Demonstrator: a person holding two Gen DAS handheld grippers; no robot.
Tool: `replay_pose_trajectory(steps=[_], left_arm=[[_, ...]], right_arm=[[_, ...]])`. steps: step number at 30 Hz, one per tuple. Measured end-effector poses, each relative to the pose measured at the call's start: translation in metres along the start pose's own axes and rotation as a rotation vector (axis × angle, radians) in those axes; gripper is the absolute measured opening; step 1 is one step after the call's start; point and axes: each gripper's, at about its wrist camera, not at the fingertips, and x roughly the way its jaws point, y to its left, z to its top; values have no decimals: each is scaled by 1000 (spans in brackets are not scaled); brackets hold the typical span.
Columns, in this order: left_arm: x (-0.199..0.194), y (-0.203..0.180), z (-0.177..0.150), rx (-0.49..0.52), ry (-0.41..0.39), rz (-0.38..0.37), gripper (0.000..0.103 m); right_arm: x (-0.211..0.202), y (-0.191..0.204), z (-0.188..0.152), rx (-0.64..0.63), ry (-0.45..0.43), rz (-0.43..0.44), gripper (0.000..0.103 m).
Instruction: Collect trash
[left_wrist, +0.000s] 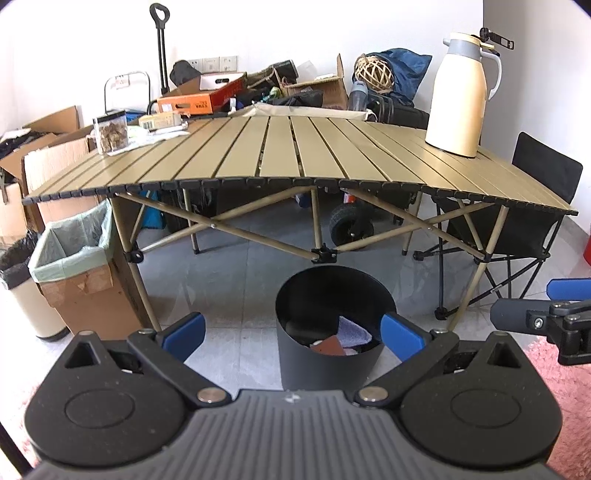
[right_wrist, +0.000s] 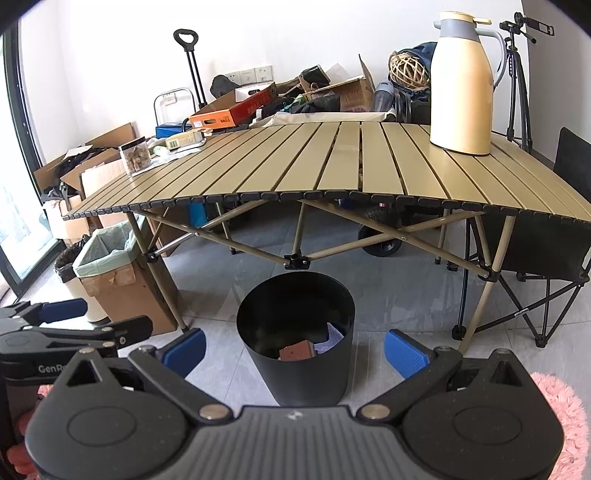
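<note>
Both tongs held low over the floor, facing the slatted worktop (left_wrist: 295, 147). Left tongs (left_wrist: 293, 334): jaws spread wide, nothing between the blue pads. Right tongs (right_wrist: 294, 349): likewise wide apart and empty. Black round trash bin (right_wrist: 295, 336) stands on the grey tile floor just in front of the worktop's near edge, directly ahead of both tongs; inside it lie a reddish-brown piece (right_wrist: 297, 350) and a pale cloth-like scrap (right_wrist: 332, 338). Cream thermos jug (right_wrist: 461, 85) upright near the worktop's far right corner; clear lidded jar (right_wrist: 136, 155) at the far left corner.
</note>
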Motion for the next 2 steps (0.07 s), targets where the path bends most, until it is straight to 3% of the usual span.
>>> replay_pose_trajectory(steps=[2], left_arm=[[-1,0,1,-4,-2,-4,103]], right_arm=[[0,0,0,0,0,1,103]])
